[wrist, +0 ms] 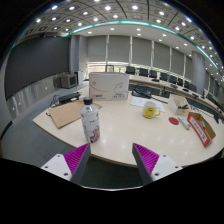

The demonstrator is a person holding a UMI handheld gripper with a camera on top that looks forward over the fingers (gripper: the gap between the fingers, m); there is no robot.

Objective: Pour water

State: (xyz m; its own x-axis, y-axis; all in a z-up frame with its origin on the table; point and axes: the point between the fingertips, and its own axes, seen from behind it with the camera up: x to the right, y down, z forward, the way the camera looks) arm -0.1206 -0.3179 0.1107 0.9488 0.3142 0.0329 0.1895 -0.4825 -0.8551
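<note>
Two tool fingers (77, 157) spread level, short of bottle (91, 122)

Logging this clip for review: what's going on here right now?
A handheld claw hangs open above a large pale table, holding nothing. A clear plastic bottle with a red label and white cap stands upright just ahead of the fingers, slightly toward the left one, untouched. Farther across the table sits a small yellow cup, with a flat brown cardboard sheet off to the left. No pouring has begun.
</note>
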